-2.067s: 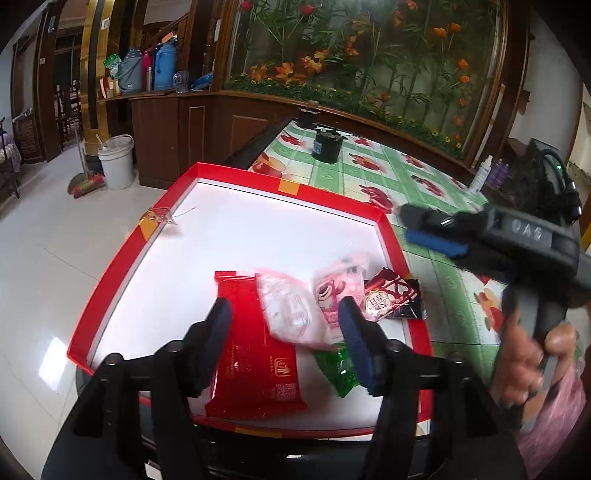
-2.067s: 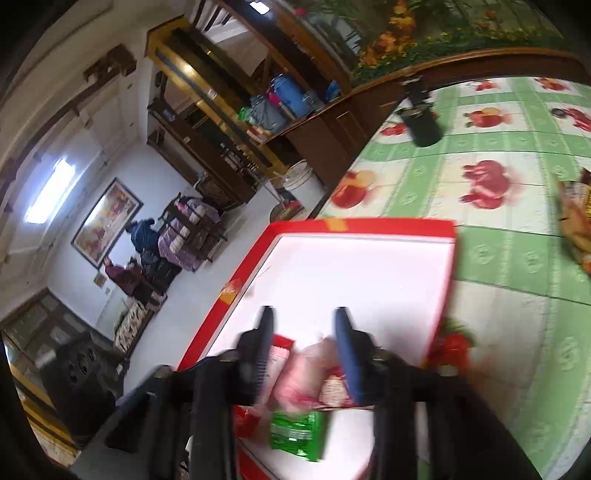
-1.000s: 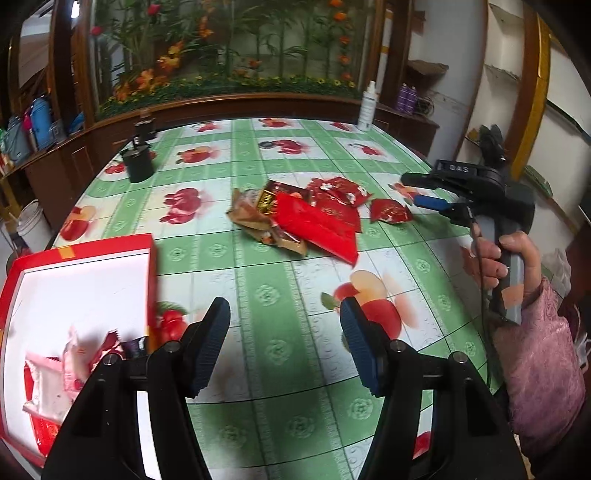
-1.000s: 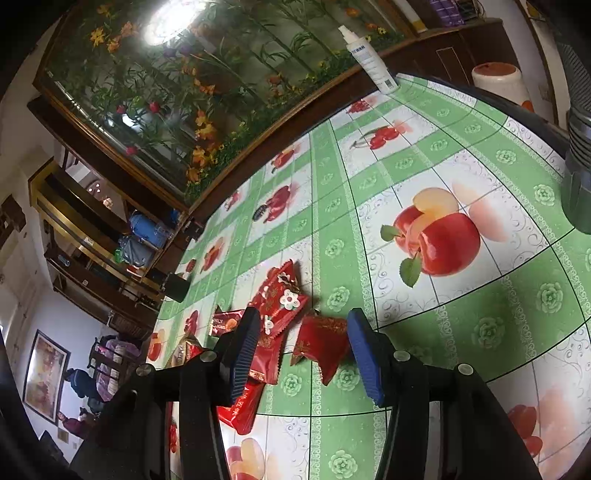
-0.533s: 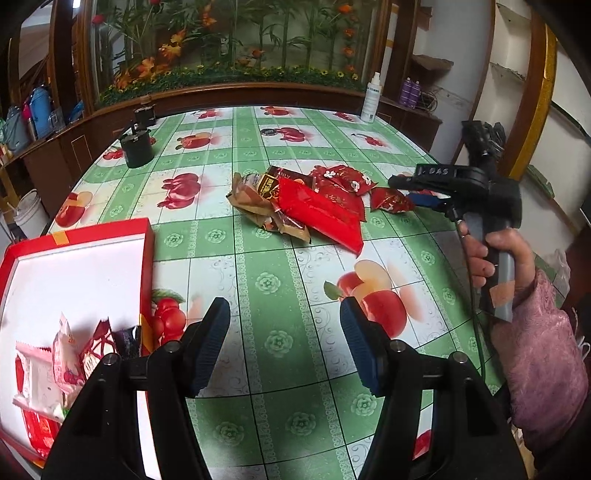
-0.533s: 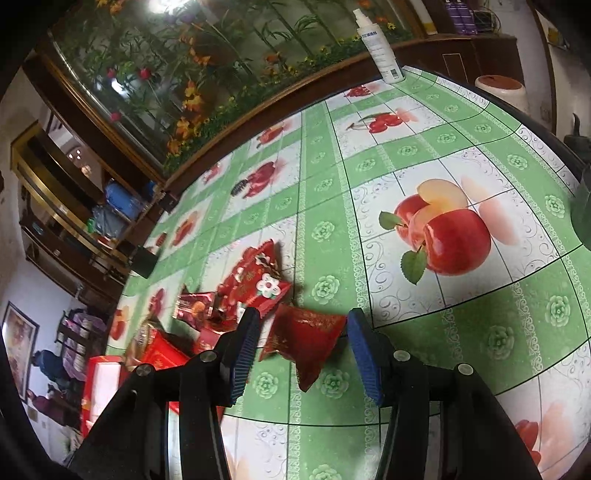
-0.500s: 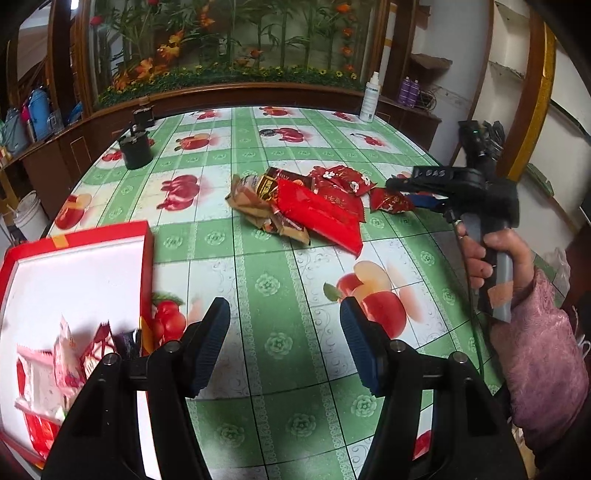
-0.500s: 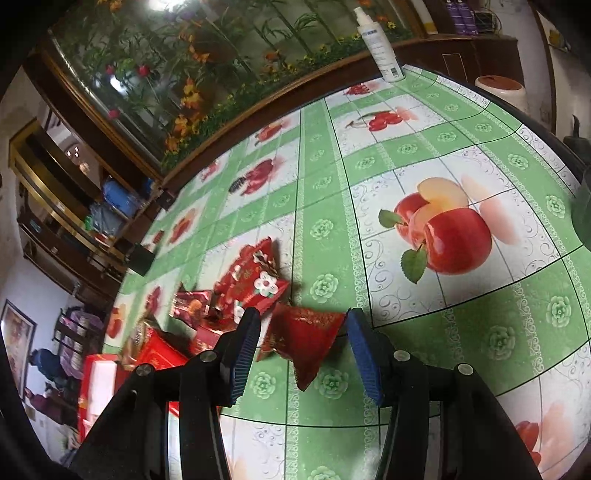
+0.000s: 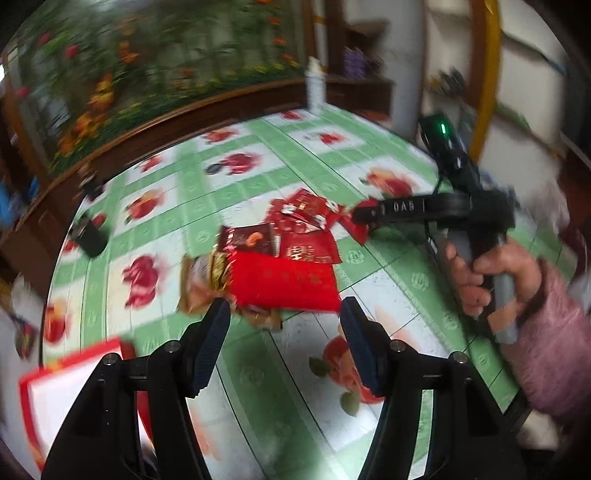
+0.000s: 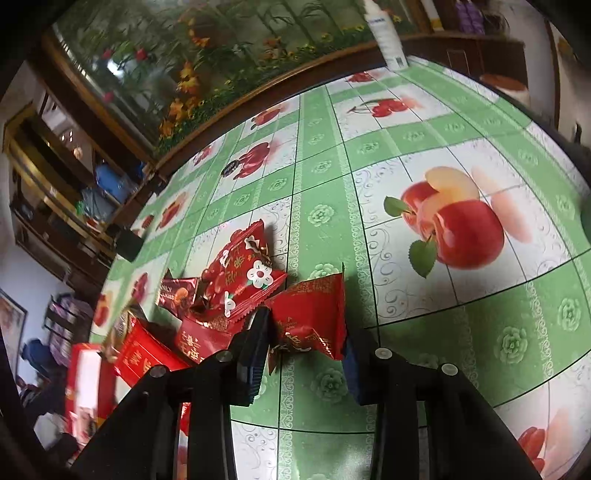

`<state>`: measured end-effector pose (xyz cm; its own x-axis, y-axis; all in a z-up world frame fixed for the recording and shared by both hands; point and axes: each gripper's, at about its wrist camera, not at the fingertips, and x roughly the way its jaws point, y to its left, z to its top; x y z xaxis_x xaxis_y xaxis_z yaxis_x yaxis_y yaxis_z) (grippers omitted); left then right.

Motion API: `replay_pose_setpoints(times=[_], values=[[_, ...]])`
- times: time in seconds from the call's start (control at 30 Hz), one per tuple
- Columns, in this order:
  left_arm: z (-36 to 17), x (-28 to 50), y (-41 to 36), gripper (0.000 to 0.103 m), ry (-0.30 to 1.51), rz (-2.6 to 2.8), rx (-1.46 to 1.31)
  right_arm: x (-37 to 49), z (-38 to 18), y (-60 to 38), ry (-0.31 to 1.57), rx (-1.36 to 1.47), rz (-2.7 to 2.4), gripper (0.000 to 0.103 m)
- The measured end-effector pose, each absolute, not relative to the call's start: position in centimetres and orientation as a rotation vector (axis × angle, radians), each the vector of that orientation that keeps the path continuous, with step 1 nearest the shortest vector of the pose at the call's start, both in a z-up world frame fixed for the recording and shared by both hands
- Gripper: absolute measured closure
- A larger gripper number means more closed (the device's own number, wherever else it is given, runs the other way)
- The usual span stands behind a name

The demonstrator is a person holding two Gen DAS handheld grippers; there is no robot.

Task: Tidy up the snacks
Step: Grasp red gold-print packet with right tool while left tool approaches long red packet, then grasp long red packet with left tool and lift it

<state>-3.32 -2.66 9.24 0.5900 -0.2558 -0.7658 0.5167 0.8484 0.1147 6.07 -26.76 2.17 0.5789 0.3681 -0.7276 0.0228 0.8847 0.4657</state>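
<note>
The right gripper [image 10: 304, 338] has its jaws set either side of a small red packet [image 10: 310, 317] at the near edge of the snack pile. The packet fills the gap and looks pinched or just about to be, lifted a little at one corner, though I cannot tell whether it is clear of the table. Taking the outermost packet makes sense, since nothing lies on top of it. The left gripper [image 9: 286, 328] hangs with its jaws spread wide and nothing between them, just short of the large red bag [image 9: 284, 282], probably lining up for that one. Behind the bag lie a brown wrapper [image 9: 201, 280], a dark packet [image 9: 248, 239] and more red packets overlapping one another, so pulling one may drag its neighbours. The red tray [image 9: 70, 391], likely where the snacks go, sits at the left edge of the green fruit-print tablecloth [image 10: 406, 155], well apart from the pile. A white bottle [image 10: 386, 35] stands far back, out of the way.
</note>
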Motion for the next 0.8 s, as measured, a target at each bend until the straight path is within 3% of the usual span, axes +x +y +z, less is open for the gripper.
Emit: replay_pose_setpoints(times=[0.33, 0.73, 0.8], values=[[5.8, 1.0, -8.4, 0.042, 0.926, -0.575, 0.846, 6.2, 1.8, -28.2, 0.954, 0.586, 0.239, 0.066], [4.1, 3.2, -9.8, 0.041, 1.04, -0.739, 0.989, 6.5, 1.5, -29.0, 0.96, 0.659, 0.256, 0.066], [3.9, 3.4, -9.4, 0.028, 1.065, -0.755, 0.967, 6.6, 1.5, -29.0, 0.96, 0.657, 0.255, 0.066]])
